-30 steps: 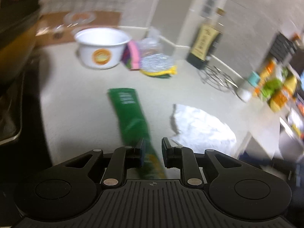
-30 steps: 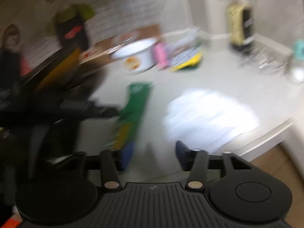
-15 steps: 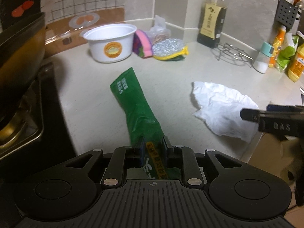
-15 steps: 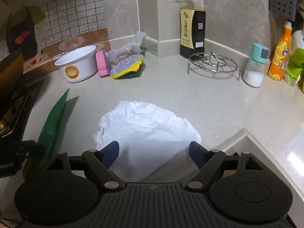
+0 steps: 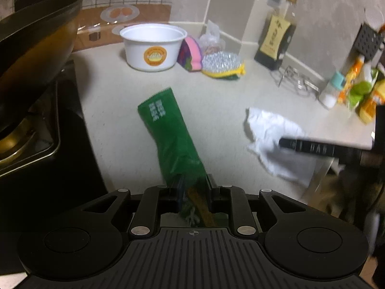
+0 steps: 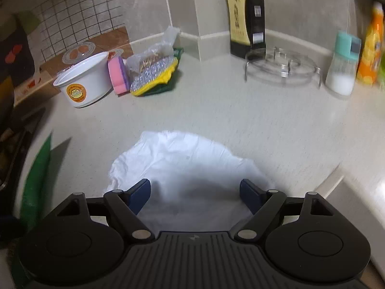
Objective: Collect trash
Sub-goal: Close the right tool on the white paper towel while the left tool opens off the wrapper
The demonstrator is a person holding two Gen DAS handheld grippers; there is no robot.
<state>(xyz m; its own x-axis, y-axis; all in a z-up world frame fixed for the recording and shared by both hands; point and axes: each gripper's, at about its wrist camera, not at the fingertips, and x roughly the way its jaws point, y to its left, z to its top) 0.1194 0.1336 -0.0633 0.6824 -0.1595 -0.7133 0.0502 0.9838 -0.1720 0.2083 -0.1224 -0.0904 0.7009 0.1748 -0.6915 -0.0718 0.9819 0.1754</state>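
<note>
My left gripper (image 5: 193, 189) is shut on the near end of a long green wrapper (image 5: 168, 130), which stretches away over the counter. The wrapper also shows at the left edge of the right wrist view (image 6: 36, 178). A crumpled white tissue (image 6: 182, 163) lies near the counter's front edge. My right gripper (image 6: 196, 191) is open, its blue pads (image 6: 139, 192) standing either side of the tissue's near part. In the left wrist view the tissue (image 5: 272, 130) lies to the right, with one right finger (image 5: 310, 147) over it.
A white plastic bowl (image 5: 154, 45), a pink sponge (image 5: 192, 55) and a scouring pad (image 5: 222, 65) sit at the back. A dark bottle (image 6: 245, 21), wire trivet (image 6: 281, 67), shaker (image 6: 344, 72) and orange bottle (image 6: 370, 45) stand right. A wok (image 5: 31, 48) sits on the stove, left.
My left gripper has closed on the green wrapper and lifted its near end. My right gripper has moved in low over the white tissue with its jaws open.
</note>
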